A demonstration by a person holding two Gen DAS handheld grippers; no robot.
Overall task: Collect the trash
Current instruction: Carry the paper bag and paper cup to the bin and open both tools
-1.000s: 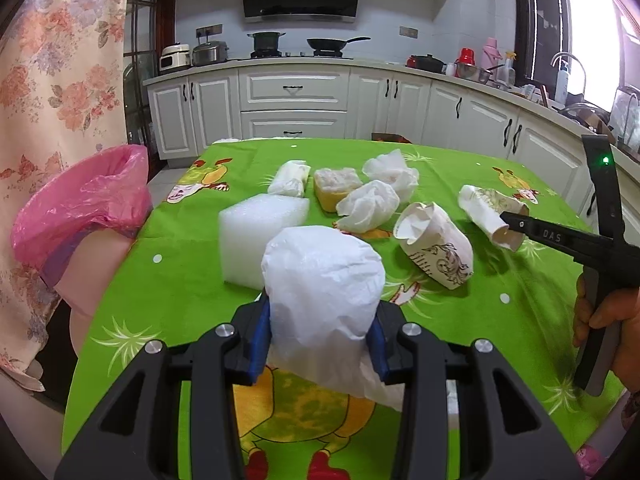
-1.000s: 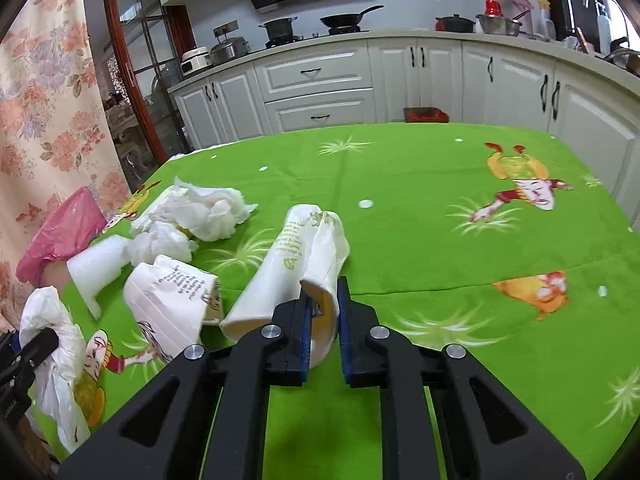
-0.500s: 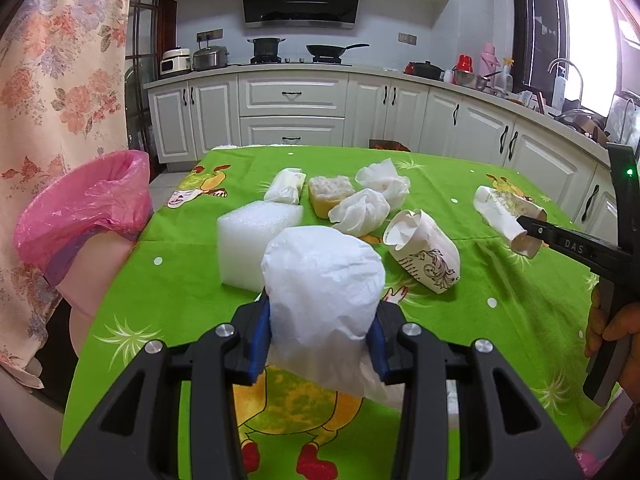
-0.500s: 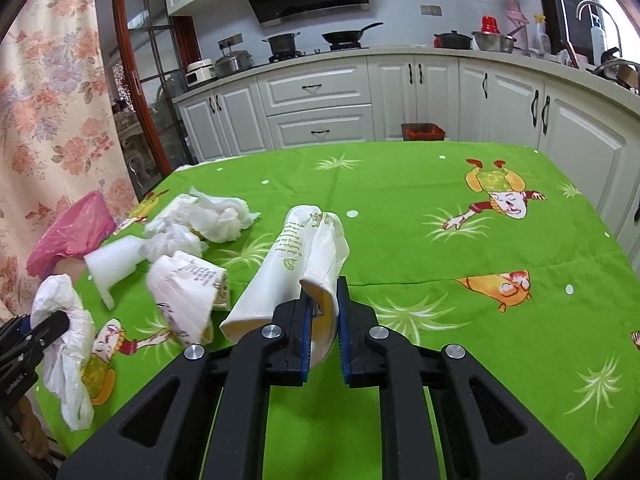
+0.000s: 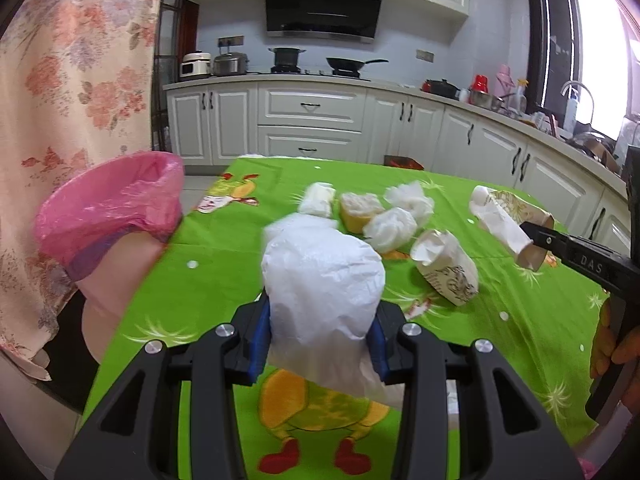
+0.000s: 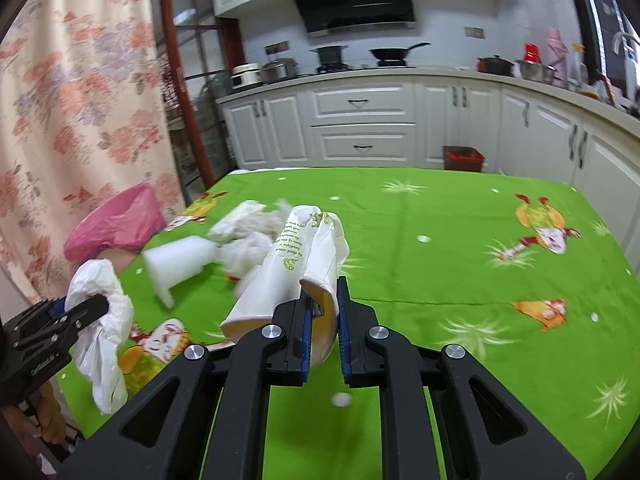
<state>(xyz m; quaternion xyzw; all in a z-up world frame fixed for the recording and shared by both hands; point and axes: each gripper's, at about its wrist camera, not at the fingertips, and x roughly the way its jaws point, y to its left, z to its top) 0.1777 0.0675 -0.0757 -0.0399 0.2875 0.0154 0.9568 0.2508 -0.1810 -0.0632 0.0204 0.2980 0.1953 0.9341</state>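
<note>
Left claw [image 5: 320,336] is clamped on a crumpled white plastic bag [image 5: 322,280] held above the green tabletop [image 6: 460,280]; right claw [image 6: 322,332] pinches a flattened paper cup [image 6: 296,268], also lifted clear. Risk, imo: the bag's loose tail hangs low & could snag other scraps, or the cup, gripped only by its rim, could slip w/ a fast swing. The pink-lined bin [image 5: 108,216] sits just off the tabletop's left edge, w/ open room on the right half.

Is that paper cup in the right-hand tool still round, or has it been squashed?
Squashed. The right gripper is shut on the paper cup, whose wall is folded flat between the blue pads.
</note>
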